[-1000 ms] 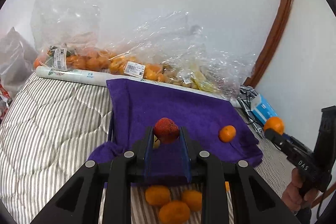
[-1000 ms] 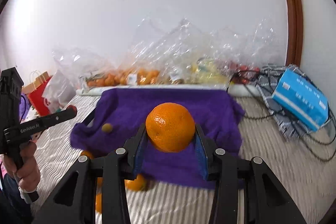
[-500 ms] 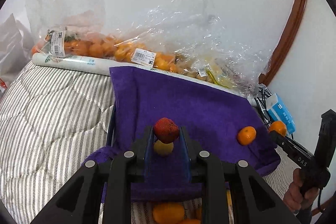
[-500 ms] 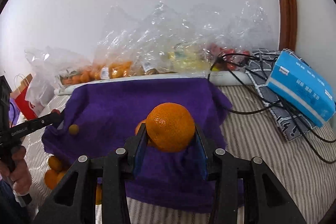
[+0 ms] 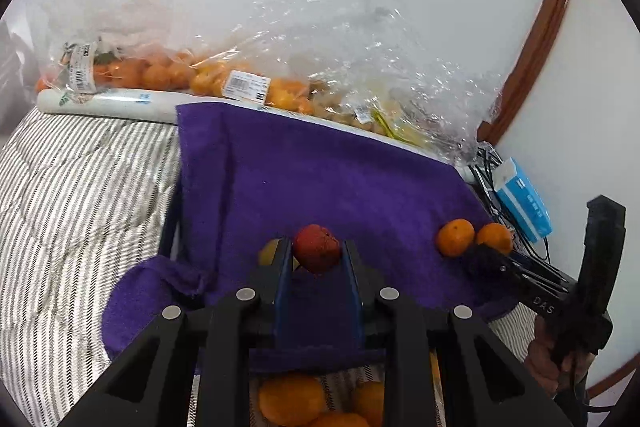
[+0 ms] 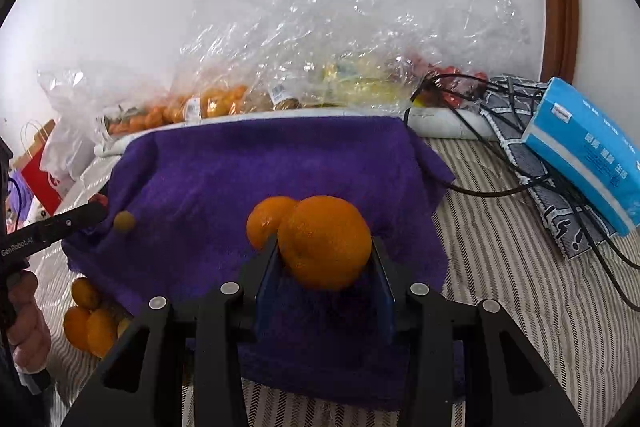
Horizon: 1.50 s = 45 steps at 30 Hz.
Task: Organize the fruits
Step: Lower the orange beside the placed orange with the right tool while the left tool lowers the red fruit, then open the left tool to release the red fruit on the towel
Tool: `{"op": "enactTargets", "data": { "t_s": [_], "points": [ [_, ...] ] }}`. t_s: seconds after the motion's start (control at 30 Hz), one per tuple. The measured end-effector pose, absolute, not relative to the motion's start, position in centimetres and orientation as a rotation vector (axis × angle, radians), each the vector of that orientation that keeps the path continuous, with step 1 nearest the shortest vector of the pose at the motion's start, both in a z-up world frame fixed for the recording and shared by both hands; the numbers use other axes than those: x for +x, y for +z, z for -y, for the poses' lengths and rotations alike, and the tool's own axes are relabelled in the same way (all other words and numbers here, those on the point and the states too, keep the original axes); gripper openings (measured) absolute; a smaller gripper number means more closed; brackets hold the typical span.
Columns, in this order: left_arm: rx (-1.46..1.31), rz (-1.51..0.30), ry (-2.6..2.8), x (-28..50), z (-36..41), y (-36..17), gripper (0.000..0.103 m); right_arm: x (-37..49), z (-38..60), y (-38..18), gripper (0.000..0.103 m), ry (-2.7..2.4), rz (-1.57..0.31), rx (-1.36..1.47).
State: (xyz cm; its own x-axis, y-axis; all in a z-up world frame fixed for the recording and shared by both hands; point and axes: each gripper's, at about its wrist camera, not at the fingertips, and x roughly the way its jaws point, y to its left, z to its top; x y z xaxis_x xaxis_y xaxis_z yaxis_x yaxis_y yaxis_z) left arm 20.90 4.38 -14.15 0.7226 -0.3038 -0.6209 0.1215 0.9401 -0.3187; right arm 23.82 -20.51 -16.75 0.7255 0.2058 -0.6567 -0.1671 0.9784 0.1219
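My left gripper is shut on a small bumpy red fruit, low over the near part of a purple towel. A small yellow fruit lies just behind its left finger. My right gripper is shut on a large orange above the towel, close beside a second orange lying there. The left wrist view shows these two oranges side by side, the lying one and the held one. In the right wrist view the left gripper enters from the left near the yellow fruit.
Clear plastic bags of oranges and other fruit line the wall behind a white roll. A blue tissue pack and black cables lie right of the towel. Several loose oranges sit on the striped bedding.
Both grippers have sunk toward the towel, each still holding its fruit. The right gripper's orange has come down next to the orange lying on the towel.
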Motion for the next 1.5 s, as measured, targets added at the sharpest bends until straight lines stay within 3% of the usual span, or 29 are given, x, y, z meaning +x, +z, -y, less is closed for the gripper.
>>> {"op": "enactTargets", "data": {
  "t_s": [1.5],
  "points": [
    [-0.194, -0.780, -0.239, 21.7, -2.9, -15.6, 0.024, 24.0, 20.1, -17.1, 0.043, 0.202, -0.751, 0.019]
  ]
}}
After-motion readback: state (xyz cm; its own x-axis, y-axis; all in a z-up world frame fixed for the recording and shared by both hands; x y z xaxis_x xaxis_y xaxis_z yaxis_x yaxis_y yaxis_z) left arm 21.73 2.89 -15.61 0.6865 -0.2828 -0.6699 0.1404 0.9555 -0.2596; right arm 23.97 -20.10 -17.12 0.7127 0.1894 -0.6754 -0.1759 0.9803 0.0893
